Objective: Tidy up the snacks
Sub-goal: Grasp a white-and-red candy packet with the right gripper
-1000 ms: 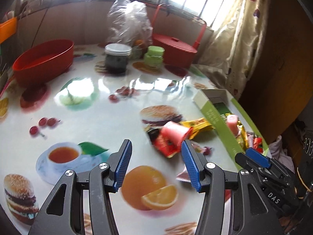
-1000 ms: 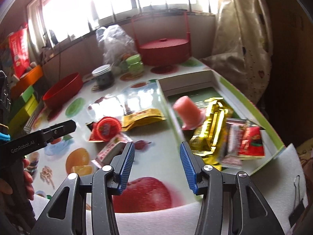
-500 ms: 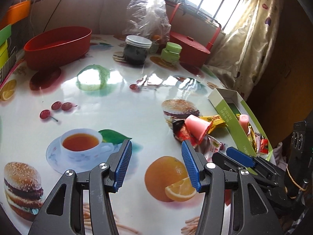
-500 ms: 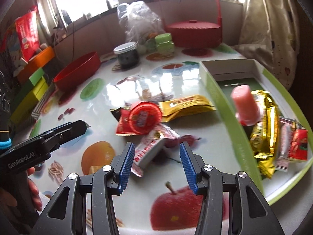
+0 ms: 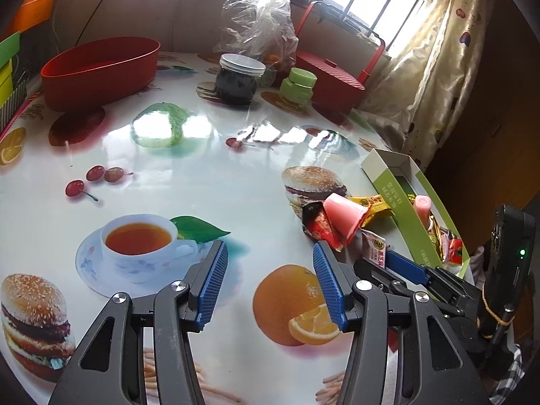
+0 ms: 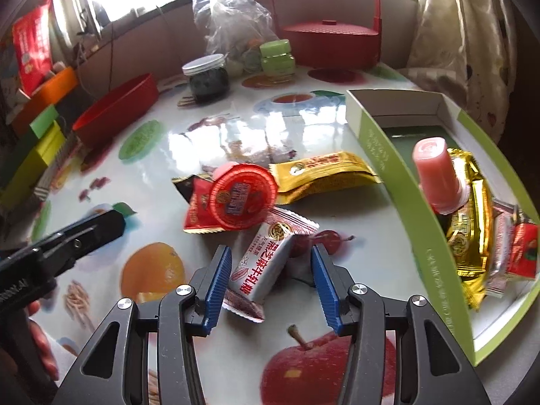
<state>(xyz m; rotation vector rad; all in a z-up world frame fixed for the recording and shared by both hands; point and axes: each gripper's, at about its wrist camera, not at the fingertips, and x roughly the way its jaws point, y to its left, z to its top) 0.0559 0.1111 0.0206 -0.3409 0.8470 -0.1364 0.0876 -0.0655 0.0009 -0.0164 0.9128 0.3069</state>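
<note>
My right gripper [image 6: 270, 278] is open, its jaws on either side of a white-and-maroon snack bar [image 6: 266, 263] lying on the table. Just beyond lie a pink jelly cup with a red lid [image 6: 241, 195], tipped on a red packet [image 6: 199, 212], and a yellow snack bar [image 6: 324, 172]. A green box [image 6: 388, 162] at right holds a pink jelly cup [image 6: 435, 172], gold packets [image 6: 469, 222] and red packets [image 6: 521, 253]. My left gripper [image 5: 270, 280] is open and empty above the table, left of the snacks [image 5: 341, 219] and the box [image 5: 401, 202].
A red oval bowl [image 5: 101, 67], a dark jar [image 5: 239, 79], a green jar [image 5: 298, 87], a plastic bag [image 5: 260, 23] and a red lidded basket [image 5: 330, 77] stand at the table's far side. Coloured boxes [image 6: 37, 138] lie at the left. A curtain [image 5: 435, 77] hangs at the right.
My right gripper has swung left from the box and come down around the white-and-maroon bar. My left gripper has drawn back to the left, away from the snacks.
</note>
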